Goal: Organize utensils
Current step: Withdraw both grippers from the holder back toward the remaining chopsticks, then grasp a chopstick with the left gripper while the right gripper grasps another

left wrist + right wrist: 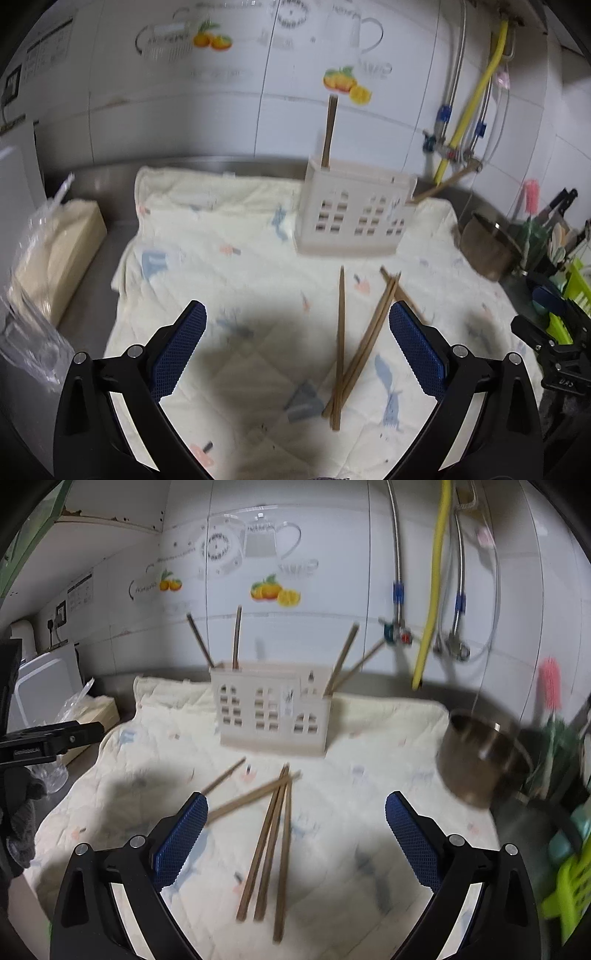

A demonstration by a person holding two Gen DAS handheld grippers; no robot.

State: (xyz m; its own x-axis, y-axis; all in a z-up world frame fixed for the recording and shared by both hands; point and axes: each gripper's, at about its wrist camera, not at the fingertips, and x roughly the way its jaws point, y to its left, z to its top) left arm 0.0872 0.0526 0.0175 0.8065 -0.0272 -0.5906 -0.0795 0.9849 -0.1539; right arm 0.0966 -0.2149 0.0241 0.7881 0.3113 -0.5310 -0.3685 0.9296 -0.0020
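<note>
- Loose chopsticks (271, 845): a small bundle of brown wooden sticks lies on the patterned cloth (369, 738) that covers the tabletop, towards its near edge. Their long axes run roughly from the near edge towards the holder, fanning slightly, and one or two more sticks lie crossed to the left of the bundle.
- Right claw (295, 834): wide open, blue pads well apart, holding nothing. The bundle lies directly ahead, between the two fingers and just left of centre, with its long axis nearly along the claw's own forward line.
- Left claw (297, 347): equally wide open and empty. In its view the same chopsticks (354, 347) lie off to the right, close by the right finger (415, 350); whether they touch it cannot be told.
- Judgement: the right claw appears the better placed for the coming pick, but since the sticks run almost parallel to its fingers, a turn of the wrist may be needed to close across them.
- Chopstick holder (271, 712): a cream, window-pierced box stands upright towards the cloth's far edge, beyond the bundle, with several chopsticks already leaning in its end compartments.
</note>
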